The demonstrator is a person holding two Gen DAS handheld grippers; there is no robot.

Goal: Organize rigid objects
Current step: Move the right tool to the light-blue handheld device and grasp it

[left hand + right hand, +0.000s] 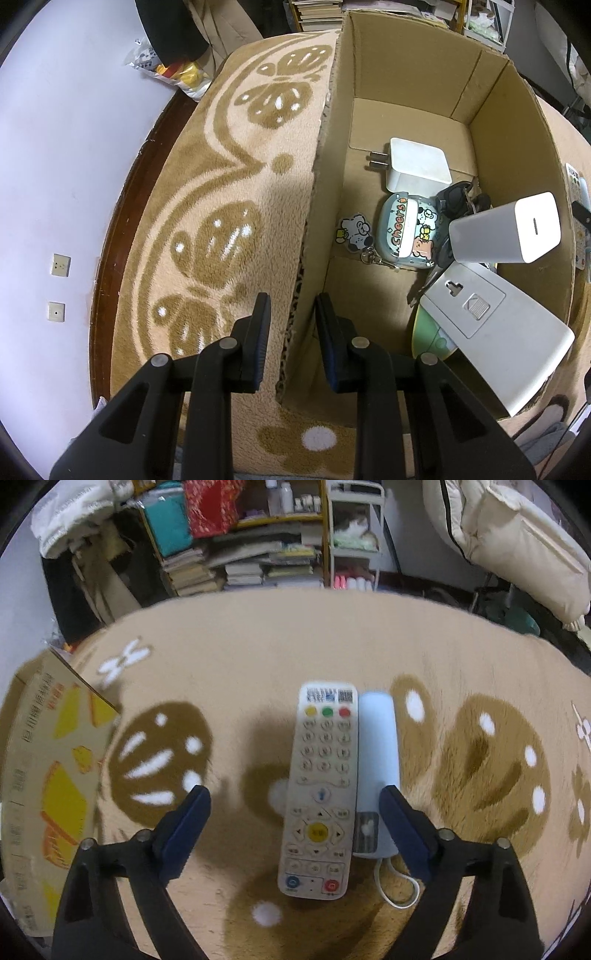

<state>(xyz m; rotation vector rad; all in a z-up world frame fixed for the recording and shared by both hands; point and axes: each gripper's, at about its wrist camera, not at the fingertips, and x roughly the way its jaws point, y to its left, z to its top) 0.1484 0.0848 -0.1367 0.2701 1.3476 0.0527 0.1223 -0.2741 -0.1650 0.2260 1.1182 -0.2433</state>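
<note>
A corrugated cardboard box [406, 92] stands on a plush tan blanket [229, 177] with brown mushroom shapes. The left tongs [291, 325] pinch the box's near wall, one pad outside and one inside, clenched on the cardboard edge.

The sorting looks partly done. Already inside the box lie a glossy white plug charger [419, 164], a second white charger block [508, 230], a flat white adapter [491, 336], a rounded earbud case [406, 230] printed with cartoons, its bear charm [354, 230], and dark keys [458, 201].

Left outside on the blanket are a long white remote control [319, 790] with rubbery coloured buttons and, touching its right edge, a smooth pale blue rounded device [376, 746] with a thin white cord loop. The right tongs [295, 805] hang released, spread wide around both, touching neither.
</note>
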